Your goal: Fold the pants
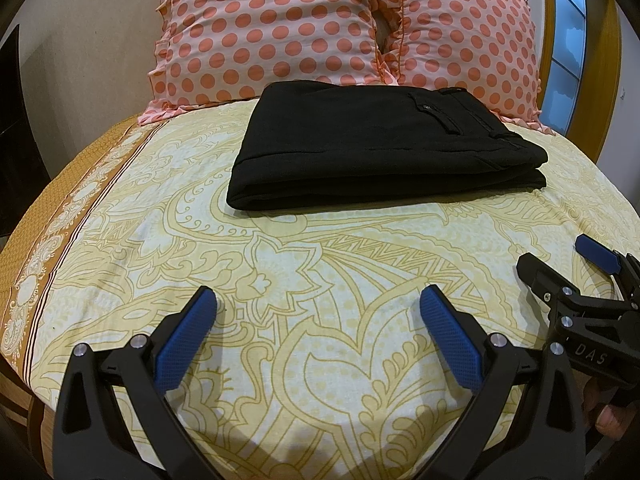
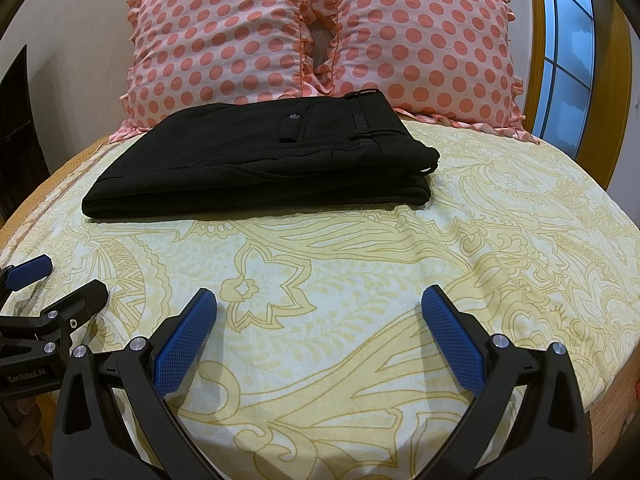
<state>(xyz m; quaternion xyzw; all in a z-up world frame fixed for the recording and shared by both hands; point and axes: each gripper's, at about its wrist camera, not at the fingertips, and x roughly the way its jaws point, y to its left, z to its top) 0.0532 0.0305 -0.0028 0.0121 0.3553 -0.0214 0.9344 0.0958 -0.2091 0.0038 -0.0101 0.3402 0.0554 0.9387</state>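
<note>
Black pants [image 1: 376, 144] lie folded into a flat rectangular stack on the bed, just in front of the pillows; they also show in the right wrist view [image 2: 260, 160], with a buttoned back pocket and waistband on top. My left gripper [image 1: 318, 300] is open and empty, held over the sheet well short of the pants. My right gripper [image 2: 320, 300] is open and empty too, at a similar distance from them. The right gripper shows at the right edge of the left wrist view [image 1: 560, 258], and the left gripper at the left edge of the right wrist view [image 2: 64, 280].
The bed has a cream and yellow patterned sheet [image 1: 320, 260] with a brown border on the left [image 1: 60, 216]. Two pink polka-dot pillows [image 2: 224, 40] [image 2: 424, 44] lean at the head. A wood-framed window [image 2: 568, 48] is at the right.
</note>
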